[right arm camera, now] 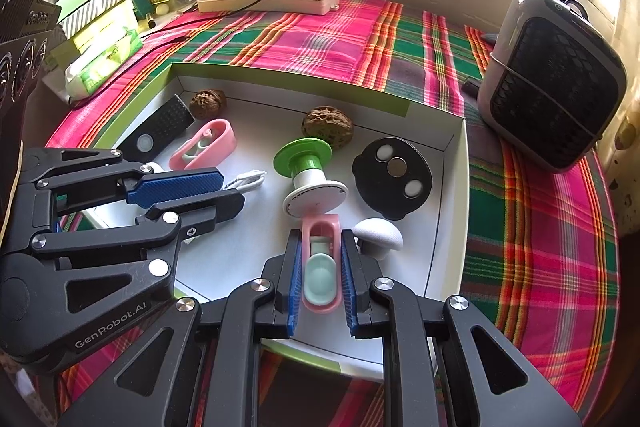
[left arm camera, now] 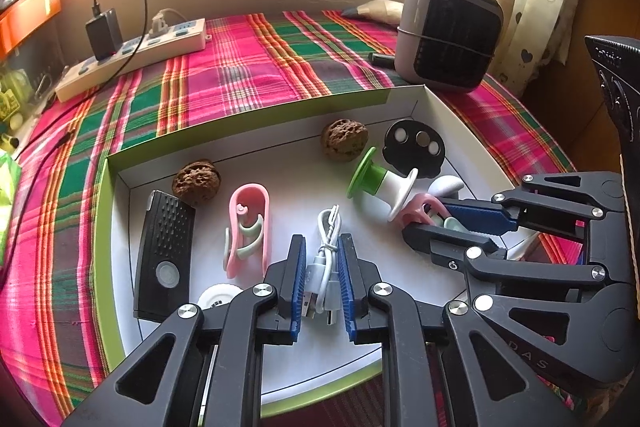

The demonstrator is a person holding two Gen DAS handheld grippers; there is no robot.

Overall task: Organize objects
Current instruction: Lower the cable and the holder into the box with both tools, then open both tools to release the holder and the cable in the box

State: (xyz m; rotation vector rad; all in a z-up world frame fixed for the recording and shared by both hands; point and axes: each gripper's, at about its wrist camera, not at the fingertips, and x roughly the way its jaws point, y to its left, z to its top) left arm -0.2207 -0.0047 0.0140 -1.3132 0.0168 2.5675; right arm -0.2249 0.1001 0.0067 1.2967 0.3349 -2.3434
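Observation:
A white tray with a green rim lies on the plaid cloth. My left gripper is shut on a coiled white USB cable inside the tray; it also shows in the right wrist view. My right gripper is shut on a pink clip with a mint insert; it also shows in the left wrist view. In the tray lie a second pink clip, two walnuts, a black remote, a green-and-white spool, a black disc and a white mushroom-shaped cap.
A grey heater stands at the back right beside the tray. A white power strip with a black charger lies at the back left. Green-and-white boxes are stacked at the left in the right wrist view. A small white round lid lies by the remote.

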